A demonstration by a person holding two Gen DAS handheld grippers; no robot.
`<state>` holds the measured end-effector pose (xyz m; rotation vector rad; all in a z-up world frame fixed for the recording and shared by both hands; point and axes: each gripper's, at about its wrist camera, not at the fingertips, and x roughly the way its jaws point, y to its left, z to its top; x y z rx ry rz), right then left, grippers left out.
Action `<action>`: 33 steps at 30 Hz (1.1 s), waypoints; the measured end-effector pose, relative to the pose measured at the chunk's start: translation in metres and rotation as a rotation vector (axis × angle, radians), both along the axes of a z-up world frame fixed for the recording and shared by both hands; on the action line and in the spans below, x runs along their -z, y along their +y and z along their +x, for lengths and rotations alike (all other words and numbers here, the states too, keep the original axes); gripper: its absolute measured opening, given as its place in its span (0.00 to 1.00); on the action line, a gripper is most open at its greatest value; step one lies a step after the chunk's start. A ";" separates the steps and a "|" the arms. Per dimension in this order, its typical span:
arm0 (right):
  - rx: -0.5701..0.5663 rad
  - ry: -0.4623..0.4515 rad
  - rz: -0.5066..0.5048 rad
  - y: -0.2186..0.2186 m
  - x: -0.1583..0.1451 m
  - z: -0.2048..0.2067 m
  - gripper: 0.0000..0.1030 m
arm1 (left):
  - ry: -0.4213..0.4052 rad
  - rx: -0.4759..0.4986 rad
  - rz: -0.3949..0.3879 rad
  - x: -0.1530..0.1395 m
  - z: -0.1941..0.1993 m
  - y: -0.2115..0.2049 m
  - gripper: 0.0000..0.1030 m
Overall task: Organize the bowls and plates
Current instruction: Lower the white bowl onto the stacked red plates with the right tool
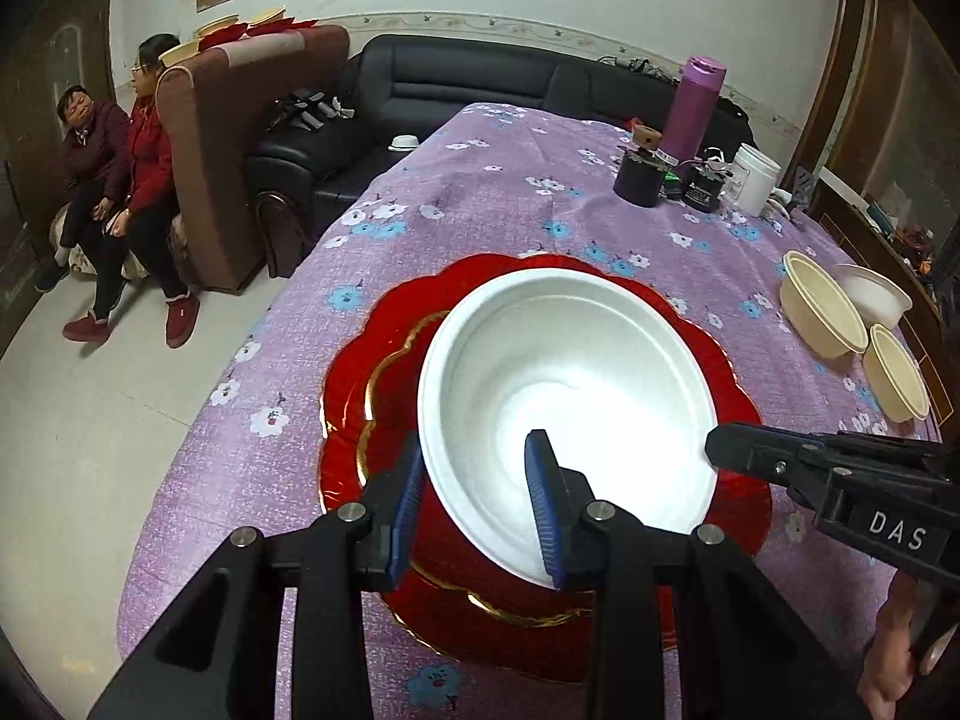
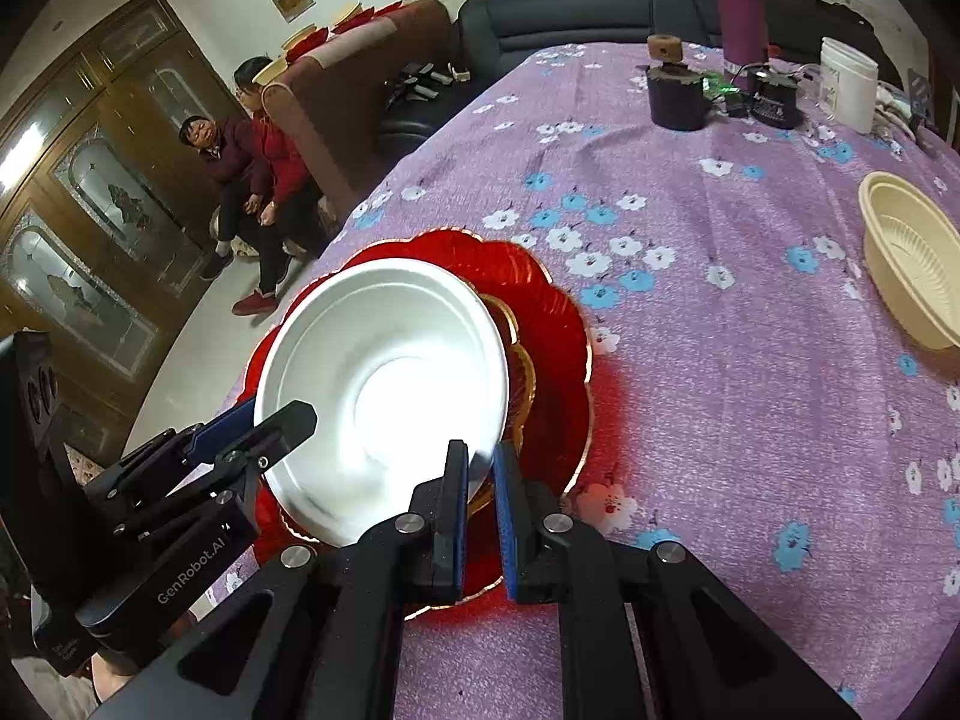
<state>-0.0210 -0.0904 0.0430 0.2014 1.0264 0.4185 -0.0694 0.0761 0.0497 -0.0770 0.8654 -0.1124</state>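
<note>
Left side of bench (image 1: 480, 192), purple floral cloth: one red plate (image 1: 360, 396), scalloped, gold-trimmed, lying flat. One white bowl (image 1: 570, 396) over it, tilted; cannot tell whether its base touches the plate.

Left gripper (image 1: 477, 516): jaws part-open, straddling the bowl's near rim, one pad outside the wall, one inside. Pads look pressed on the wall; read as a grip.

Right gripper (image 2: 480, 510): jaws nearly shut, pinching the thin rim of the same bowl on its other side. Both grippers therefore carry one bowl.

Right side of bench: two cream bowls (image 1: 816, 312) and one more white bowl (image 1: 873, 294), grouped close together, not nested.

Count on bench: plates 1; bowls 4 (2 white, 2 cream). More red and cream dishes sit on the armchair back in the distance, number not readable.

Progress (judgement): early to middle. One bowl being seated on the plate; three bowls at right appear unsorted. Left to do: release this bowl, gather the rest.

Far end: purple flask, jars; not task items.
</note>
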 end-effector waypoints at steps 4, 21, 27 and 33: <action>-0.002 -0.003 0.000 0.003 0.001 0.002 0.10 | 0.001 -0.005 0.001 0.000 0.001 0.001 0.30; -0.019 -0.014 0.026 0.001 -0.002 -0.001 0.10 | -0.009 -0.026 -0.012 -0.007 -0.003 0.007 0.42; -0.001 -0.033 0.064 -0.016 -0.012 -0.009 0.10 | -0.027 -0.029 -0.017 -0.017 -0.007 0.006 0.42; 0.053 -0.041 0.103 -0.045 -0.019 -0.010 0.10 | -0.053 0.021 -0.010 -0.031 -0.014 -0.013 0.42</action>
